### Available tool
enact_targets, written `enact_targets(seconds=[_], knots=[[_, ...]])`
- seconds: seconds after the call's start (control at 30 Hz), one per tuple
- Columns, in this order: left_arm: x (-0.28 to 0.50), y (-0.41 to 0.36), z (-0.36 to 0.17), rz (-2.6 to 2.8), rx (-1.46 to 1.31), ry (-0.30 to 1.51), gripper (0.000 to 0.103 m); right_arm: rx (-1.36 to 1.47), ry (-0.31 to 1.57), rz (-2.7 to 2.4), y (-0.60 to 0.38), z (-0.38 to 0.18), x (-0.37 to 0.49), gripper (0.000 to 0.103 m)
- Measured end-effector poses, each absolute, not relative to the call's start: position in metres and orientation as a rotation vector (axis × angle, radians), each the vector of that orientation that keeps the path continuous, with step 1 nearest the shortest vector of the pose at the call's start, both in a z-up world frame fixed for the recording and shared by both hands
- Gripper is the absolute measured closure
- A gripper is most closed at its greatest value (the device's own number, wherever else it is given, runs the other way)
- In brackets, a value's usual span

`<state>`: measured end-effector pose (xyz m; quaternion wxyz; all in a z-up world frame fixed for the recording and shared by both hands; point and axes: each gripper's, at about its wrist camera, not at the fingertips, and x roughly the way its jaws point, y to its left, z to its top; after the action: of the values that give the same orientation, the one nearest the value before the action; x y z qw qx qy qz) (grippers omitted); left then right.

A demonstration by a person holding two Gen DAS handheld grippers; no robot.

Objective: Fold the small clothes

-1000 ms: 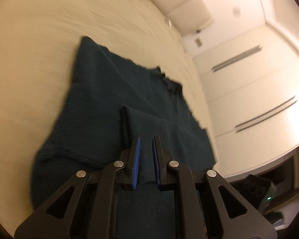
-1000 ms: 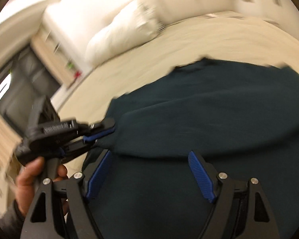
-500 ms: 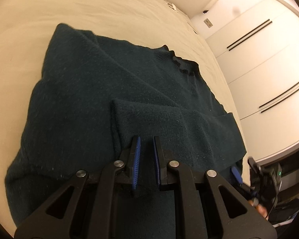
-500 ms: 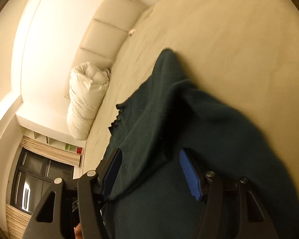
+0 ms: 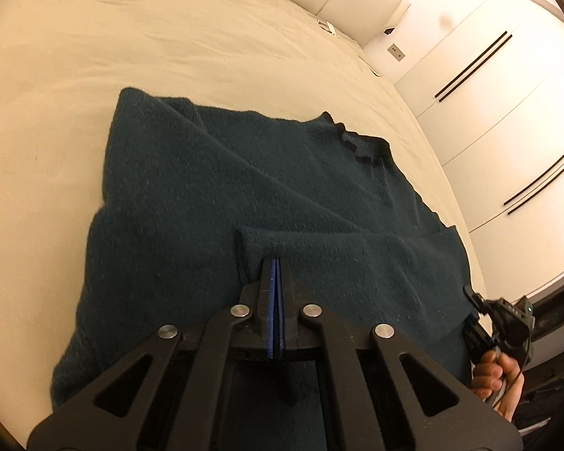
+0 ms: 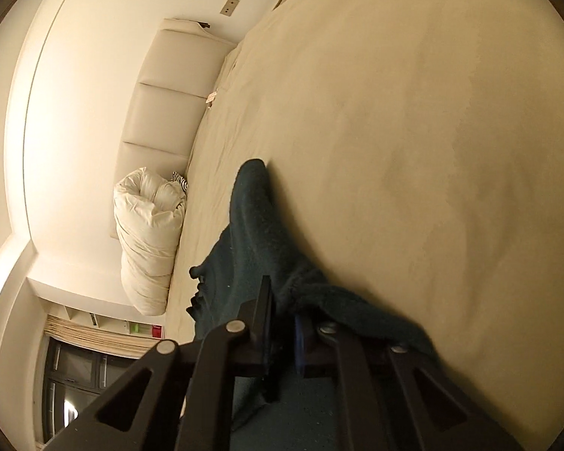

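Note:
A dark teal knit sweater (image 5: 244,195) lies spread on the cream bed (image 5: 94,56), collar toward the far right. One sleeve is folded across its body. My left gripper (image 5: 275,263) is closing, its blue pads together and its tips nipping the edge of that folded sleeve (image 5: 338,251). In the right wrist view my right gripper (image 6: 282,312) is closing too, and the sweater's side edge (image 6: 255,225) is bunched between its pads and draped over one finger. The left wrist view shows that gripper (image 5: 472,300) and a hand (image 5: 496,376) at the sweater's near right corner.
A rolled white duvet (image 6: 150,240) lies by the padded headboard (image 6: 161,94) at the far end of the bed. White wardrobe doors (image 5: 507,120) stand beyond the bed's right side. A dark window and shelves (image 6: 86,360) stand past the duvet.
The right gripper rolled over and came down to the sweater's edge, its jaws going from wide apart to closed on cloth. The left pads went from a narrow gap to touching.

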<state>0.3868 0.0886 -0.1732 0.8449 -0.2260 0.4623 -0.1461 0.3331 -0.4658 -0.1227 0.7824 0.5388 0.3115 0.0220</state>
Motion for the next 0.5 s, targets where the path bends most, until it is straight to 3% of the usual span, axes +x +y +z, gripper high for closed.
enact_targets(seconds=[0.37, 0.5], knots=[[0.382, 0.117, -0.164, -0.262, -0.561, 0.893, 0.103, 0.903, 0.793, -0.054, -0.452, -0.105, 0.321, 0.097], [0.362, 0.155, -0.130, -0.223, -0.640, 0.749, 0.103, 0.899, 0.840, -0.071, -0.452, -0.089, 0.302, 0.082]])
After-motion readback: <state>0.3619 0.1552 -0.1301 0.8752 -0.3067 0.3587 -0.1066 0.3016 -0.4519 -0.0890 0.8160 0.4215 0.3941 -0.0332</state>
